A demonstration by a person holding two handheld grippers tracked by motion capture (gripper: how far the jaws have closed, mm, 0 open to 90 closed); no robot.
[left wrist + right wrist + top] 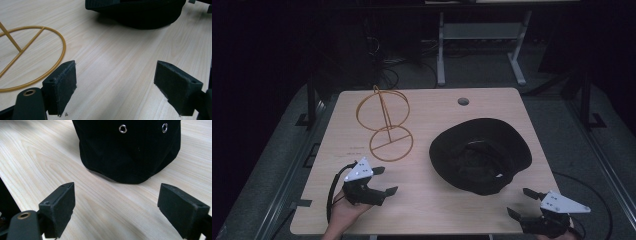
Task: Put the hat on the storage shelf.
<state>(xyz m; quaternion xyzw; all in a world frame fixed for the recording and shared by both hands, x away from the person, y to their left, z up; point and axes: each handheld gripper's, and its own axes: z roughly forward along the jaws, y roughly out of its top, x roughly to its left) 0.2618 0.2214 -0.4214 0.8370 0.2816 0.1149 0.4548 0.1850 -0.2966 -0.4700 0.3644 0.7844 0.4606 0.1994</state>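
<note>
Both grippers [381,180] [523,202] low, jaws apart

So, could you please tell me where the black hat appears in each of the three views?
High view: black hat right of centre on the table.
Left gripper view: black hat along the top edge.
Right gripper view: black hat top centre, eyelets showing.
Shared landmark: the pale wooden tabletop.

You are working at a pale wood-grain worktop [432,200] with a round cable hole [463,101] near its far edge. Beyond it the room is dim: grey floor [482,70], a white-legged table frame [482,35], loose cables [384,60].
</note>
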